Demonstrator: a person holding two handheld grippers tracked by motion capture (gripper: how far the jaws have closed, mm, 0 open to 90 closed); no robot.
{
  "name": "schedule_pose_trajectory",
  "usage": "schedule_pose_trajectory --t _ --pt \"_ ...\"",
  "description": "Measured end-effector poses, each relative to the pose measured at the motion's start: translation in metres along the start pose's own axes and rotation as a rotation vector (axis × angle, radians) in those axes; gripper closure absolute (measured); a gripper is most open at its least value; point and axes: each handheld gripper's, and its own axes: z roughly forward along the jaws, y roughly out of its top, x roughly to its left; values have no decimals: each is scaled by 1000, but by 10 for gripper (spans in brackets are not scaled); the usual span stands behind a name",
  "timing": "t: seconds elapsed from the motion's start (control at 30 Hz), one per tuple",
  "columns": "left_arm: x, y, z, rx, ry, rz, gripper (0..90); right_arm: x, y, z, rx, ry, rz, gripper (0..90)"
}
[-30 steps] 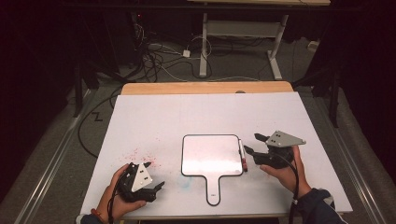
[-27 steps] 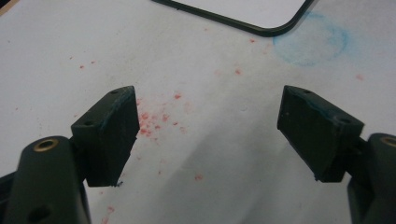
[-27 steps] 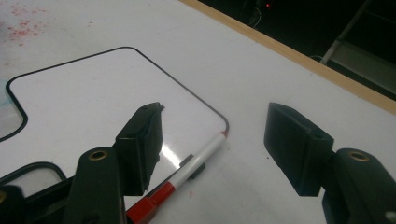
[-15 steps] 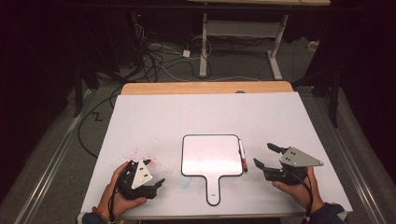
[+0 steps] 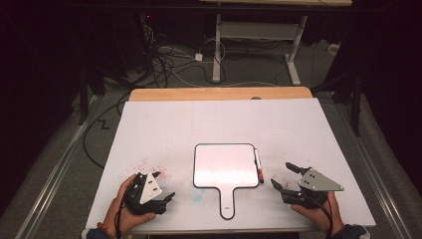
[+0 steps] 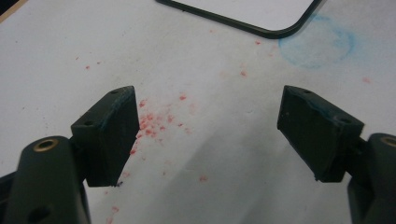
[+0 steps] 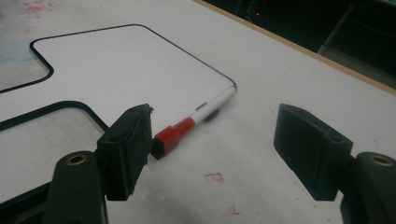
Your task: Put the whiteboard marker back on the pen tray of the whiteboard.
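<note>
At the near left corner of the white-topped bench (image 5: pixel 164 129), the left claw (image 5: pixel 166 197) rests low in the person's hand, jaws spread wide over red specks, holding nothing. Just right of middle lies the flat white paddle-shaped board with a black rim (image 5: pixel 225 167), and touching its right edge lies the white marker pen with a red cap (image 5: pixel 258 166). The right claw (image 5: pixel 285 177) sits near that pen, its jaws having just opened wide, empty.
</note>
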Motion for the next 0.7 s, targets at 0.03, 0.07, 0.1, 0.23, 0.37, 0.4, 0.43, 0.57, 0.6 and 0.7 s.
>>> schedule_pose_trajectory --t 0.03,0.07,0.1,0.23,0.37,0.4,0.43,0.57,0.6,0.7 --pt "0 0 0 2 1 5 200 0 0 0 2 -4 -2 286" --pt "0 1 0 4 1 9 200 0 0 -1 -3 -3 -1 286" --pt "0 1 1 3 -1 8 200 0 0 -1 -8 -1 -2 287" --pt "0 1 2 5 -2 7 200 0 1 -1 -9 -2 -2 286" --pt "-1 1 2 10 -3 11 199 0 0 0 -5 -2 -9 287" --pt "-1 1 2 11 -2 13 200 1 0 0 -4 1 -9 288" --pt "-1 1 2 11 -4 13 200 1 0 0 -4 2 -10 288" --pt "-1 1 2 10 -7 13 199 1 1 0 -7 3 -13 287" --pt "-1 1 2 11 -7 13 199 1 1 0 -3 2 -14 286" --pt "-1 1 2 12 -9 13 199 2 1 0 -3 3 -17 286"
